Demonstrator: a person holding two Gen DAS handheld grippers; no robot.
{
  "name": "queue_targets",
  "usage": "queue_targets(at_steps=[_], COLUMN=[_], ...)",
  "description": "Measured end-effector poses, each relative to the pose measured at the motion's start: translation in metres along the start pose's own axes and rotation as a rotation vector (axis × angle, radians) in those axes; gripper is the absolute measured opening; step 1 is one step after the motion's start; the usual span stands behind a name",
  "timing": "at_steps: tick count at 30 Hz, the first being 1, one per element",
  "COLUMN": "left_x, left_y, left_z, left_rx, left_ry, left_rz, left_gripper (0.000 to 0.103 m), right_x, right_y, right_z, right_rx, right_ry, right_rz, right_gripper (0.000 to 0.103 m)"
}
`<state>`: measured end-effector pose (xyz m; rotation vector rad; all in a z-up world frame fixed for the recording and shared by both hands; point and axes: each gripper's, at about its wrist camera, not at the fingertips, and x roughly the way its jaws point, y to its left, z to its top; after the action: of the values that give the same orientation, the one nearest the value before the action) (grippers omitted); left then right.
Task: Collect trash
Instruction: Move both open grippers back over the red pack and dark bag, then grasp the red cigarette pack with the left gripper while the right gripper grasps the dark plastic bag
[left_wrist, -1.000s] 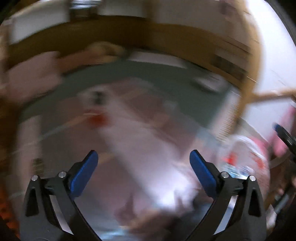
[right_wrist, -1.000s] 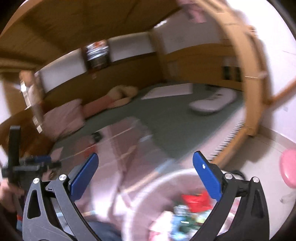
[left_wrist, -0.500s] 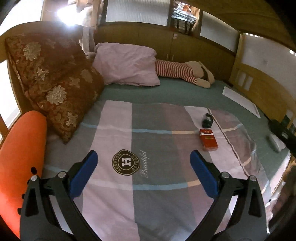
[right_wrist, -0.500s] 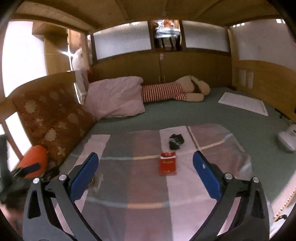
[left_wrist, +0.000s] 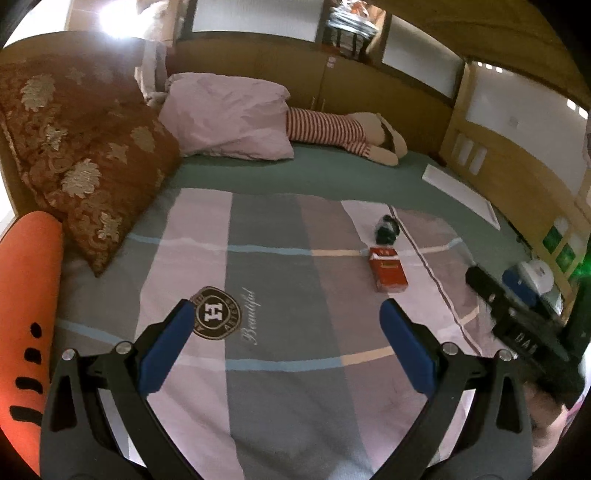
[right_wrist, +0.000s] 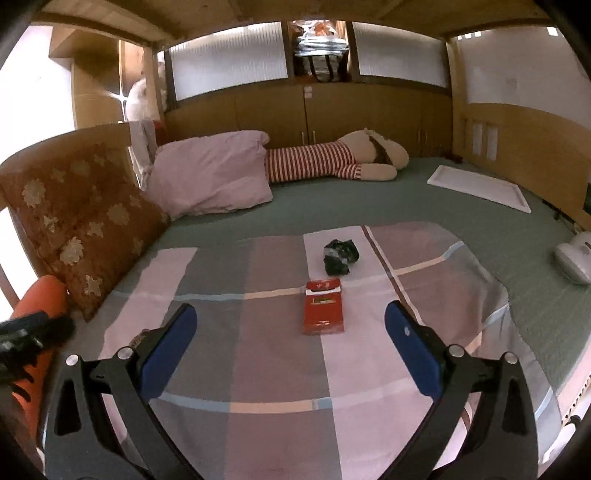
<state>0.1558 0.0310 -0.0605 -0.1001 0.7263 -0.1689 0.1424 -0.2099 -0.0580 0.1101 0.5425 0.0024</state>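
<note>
Both claws, left (left_wrist: 284, 338) & right (right_wrist: 290, 339), spread wide, empty. Red box (right_wrist: 323, 312) flat on blanket (right_wrist: 258, 369), black wad (right_wrist: 340, 256) just behind. Straddle box w/ right, pinch long sides, skip cloth.

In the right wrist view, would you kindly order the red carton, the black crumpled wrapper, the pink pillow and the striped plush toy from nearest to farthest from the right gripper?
1. Red carton: on the blanket, just ahead of the open right gripper.
2. Black crumpled wrapper: just behind the carton.
3. Pink pillow: back left.
4. Striped plush toy: along the back wall, slightly farther.
</note>
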Motion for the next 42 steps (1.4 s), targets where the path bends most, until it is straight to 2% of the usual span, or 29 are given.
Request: queue_targets(at_steps=[4,7,11,14,18,22,25,28,30,32,34,35,39,42], left_x=[0.009,0.020,0.061,0.102,0.158,0.219,0.256,0.289,0.299,0.294,0.285,0.277,0.217,0.148], left_y=[-0.011,-0.020,-0.043,-0.082,-0.130,-0.169,-0.184,-0.181,-0.175,-0.168,-0.155,-0.150,-0.118,-0.080], left_z=[-0.008,-0.015,-0.020,-0.014,0.000,0.010,0.010,0.008,0.005,0.009,0.013,0.015,0.029,0.041], left_rx=[0.037,0.039,-0.014,0.040,0.066,0.049,0.069,0.037,0.016,0.019,-0.003,0.004,0.087,0.124], left_ry=[0.024,0.051,0.141,0.167,0.206,0.241,0.280,0.312,0.337,0.299,0.308,0.300,0.214,0.138], left_rz=[0.014,0.013,-0.013,-0.005,-0.023,-0.039,-0.004,0.018,0.006,-0.007,-0.066,-0.071,-0.030,0.011], left_gripper=[0.099,0.099,0.099,0.099,0.099,0.099,0.099,0.099,0.084,0.056,0.056,0.056,0.056,0.056], right_x=[-0.003,-0.021,-0.038,-0.038,-0.027,-0.019,-0.011,-0.007,-0.001,0.005,0.009,0.012,0.018,0.029], right_y=[-0.008,-0.025,-0.062,-0.089,-0.120,-0.127,-0.120,-0.110,-0.103,-0.097,-0.095,-0.096,-0.099,-0.098], right_z=[0.003,0.012,0.018,0.016,0.012,0.011,0.013,0.015,0.016,0.017,0.017,0.016,0.015,0.013], right_rx=[0.041,0.117,0.261,0.342,0.431,0.468,0.450,0.424,0.411,0.393,0.392,0.396,0.397,0.376], right_ry=[-0.010,-0.099,-0.206,-0.238,-0.221,-0.213,-0.200,-0.195,-0.184,-0.175,-0.164,-0.157,-0.133,-0.079], right_rz=[0.011,-0.005,-0.062,-0.112,-0.151,-0.161,-0.147,-0.132,-0.118,-0.111,-0.108,-0.108,-0.117,-0.124], right_gripper=[0.100,0.100,0.100,0.100,0.100,0.100,0.100,0.100,0.100,0.100,0.100,0.100,0.100,0.100])
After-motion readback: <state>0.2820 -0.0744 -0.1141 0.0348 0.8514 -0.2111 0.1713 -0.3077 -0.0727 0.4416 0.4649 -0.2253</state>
